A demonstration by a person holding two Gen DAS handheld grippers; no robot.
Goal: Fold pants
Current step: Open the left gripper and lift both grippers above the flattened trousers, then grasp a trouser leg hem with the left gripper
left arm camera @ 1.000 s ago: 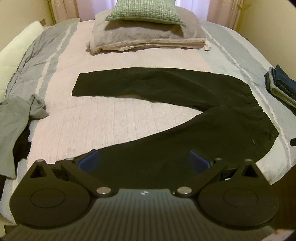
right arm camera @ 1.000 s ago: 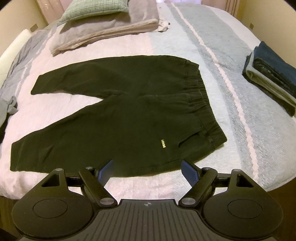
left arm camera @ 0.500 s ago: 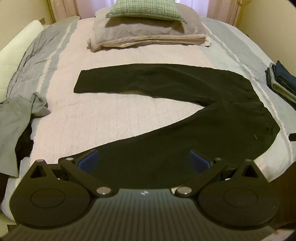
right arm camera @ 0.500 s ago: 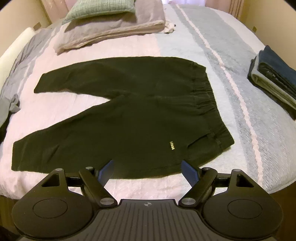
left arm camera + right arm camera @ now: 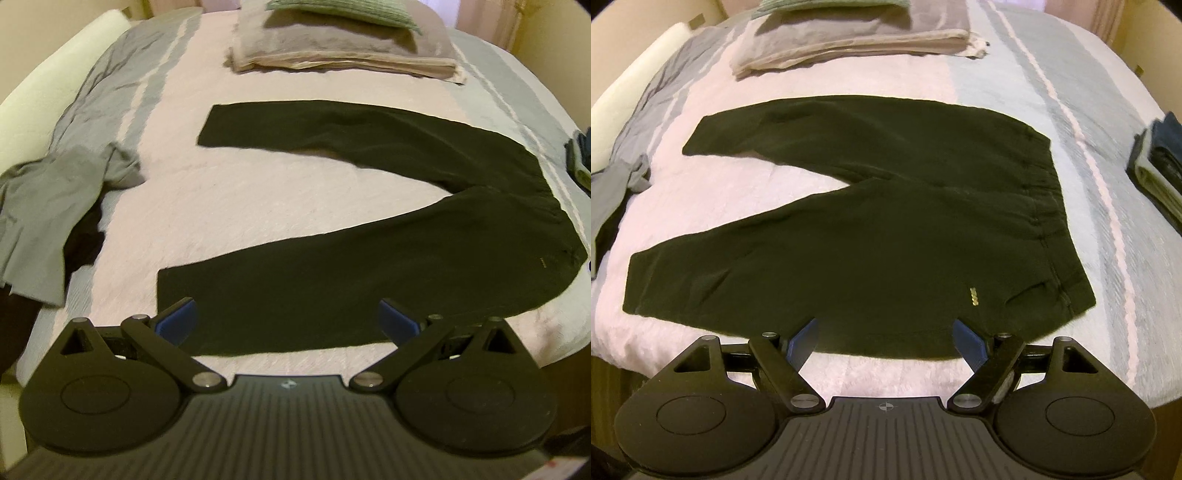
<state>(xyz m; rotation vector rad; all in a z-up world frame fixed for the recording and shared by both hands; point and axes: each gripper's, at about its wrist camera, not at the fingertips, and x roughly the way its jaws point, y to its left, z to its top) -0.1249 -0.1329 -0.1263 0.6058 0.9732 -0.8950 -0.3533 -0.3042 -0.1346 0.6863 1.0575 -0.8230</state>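
Observation:
Dark pants (image 5: 369, 266) (image 5: 871, 236) lie flat on the bed, legs spread in a V toward the left and waistband toward the right. In the left wrist view my left gripper (image 5: 288, 317) is open above the hem end of the near leg, with nothing between its blue pads (image 5: 177, 315). In the right wrist view my right gripper (image 5: 886, 338) hangs open over the near edge of the pants by the hip, left of a small gold label (image 5: 974, 296). Neither gripper holds cloth.
Stacked pillows (image 5: 343, 48) (image 5: 849, 33) sit at the head of the bed. A crumpled grey garment (image 5: 51, 206) lies at the left edge. Folded clothes (image 5: 1160, 166) are stacked at the right edge. The striped bedspread (image 5: 229, 199) is bare between the pant legs.
Both grippers have shifted left and come closer to the bed. The near leg's hem now shows in the left wrist view. The pants have not moved and both grippers stay open.

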